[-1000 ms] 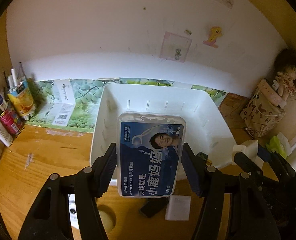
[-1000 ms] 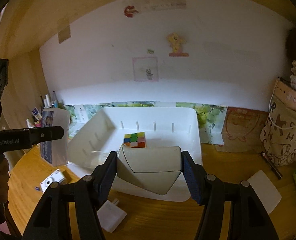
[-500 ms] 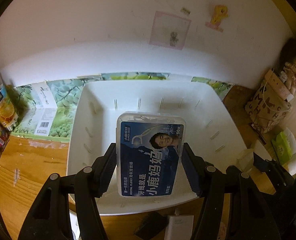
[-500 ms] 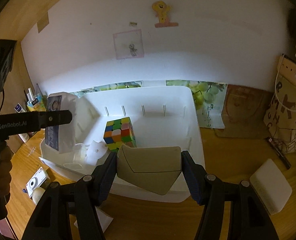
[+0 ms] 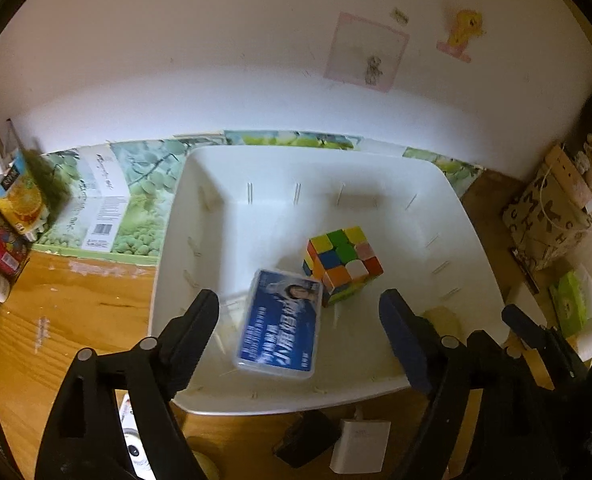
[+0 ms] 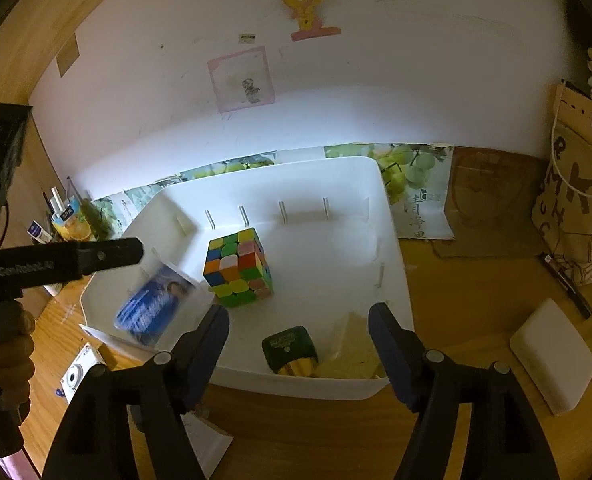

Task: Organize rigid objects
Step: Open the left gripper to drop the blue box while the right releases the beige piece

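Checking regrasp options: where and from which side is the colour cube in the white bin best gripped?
Grip the colour cube from above, on two opposite flat side faces. It sits upright on the white bin's floor with its top unobstructed; the floss box crowds its lower left in the left wrist view, so probably use the other pair.

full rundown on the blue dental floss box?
The dental floss box is a flat, clear plastic rectangle with a blue printed label showing white text and a portrait. Motion-blurred, it lies tilted inside the white bin, near the puzzle cube, between the opened left gripper fingers, neither touching it.
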The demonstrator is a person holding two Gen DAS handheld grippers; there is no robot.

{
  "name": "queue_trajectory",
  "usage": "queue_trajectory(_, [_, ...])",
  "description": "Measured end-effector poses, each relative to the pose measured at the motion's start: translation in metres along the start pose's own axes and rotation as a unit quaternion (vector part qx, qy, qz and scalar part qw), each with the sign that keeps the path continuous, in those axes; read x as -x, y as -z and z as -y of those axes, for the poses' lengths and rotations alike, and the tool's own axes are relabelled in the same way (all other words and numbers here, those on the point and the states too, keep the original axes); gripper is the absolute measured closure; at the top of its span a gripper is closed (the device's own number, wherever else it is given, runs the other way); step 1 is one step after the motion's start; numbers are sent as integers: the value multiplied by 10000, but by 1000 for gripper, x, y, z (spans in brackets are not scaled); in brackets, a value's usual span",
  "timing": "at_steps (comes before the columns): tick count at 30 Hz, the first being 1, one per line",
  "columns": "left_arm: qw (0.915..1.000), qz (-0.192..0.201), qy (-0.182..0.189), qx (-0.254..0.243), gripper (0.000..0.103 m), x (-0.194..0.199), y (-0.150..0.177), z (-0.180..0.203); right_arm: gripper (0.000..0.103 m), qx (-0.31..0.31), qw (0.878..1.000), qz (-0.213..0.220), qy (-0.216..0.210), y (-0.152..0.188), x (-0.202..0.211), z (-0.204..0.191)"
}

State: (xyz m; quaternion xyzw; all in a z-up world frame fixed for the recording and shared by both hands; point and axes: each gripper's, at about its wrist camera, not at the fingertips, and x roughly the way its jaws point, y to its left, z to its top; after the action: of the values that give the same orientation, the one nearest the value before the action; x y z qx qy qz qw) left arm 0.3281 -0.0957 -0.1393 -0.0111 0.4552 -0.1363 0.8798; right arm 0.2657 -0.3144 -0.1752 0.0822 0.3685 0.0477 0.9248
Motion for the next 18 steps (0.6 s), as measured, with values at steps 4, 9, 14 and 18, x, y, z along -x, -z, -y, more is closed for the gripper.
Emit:
queue_trajectory(4, [9998,187,-91,8,18,18,-1,-1,29,-84,9999,56,-12,-2,9,2])
queue_trajectory(9, [9991,391,-170,37,18,42,1,1,25,-94,9996,257,-25,-4,27,2])
queue_trajectory(14, [9984,538,-163,113,18,65,10,3,23,-114,9988,482,-30,-2,50,4])
queue_trajectory(18, [9971,714,-236,115,18,83,23,8,23,-138,9981,603,-17,3,67,7])
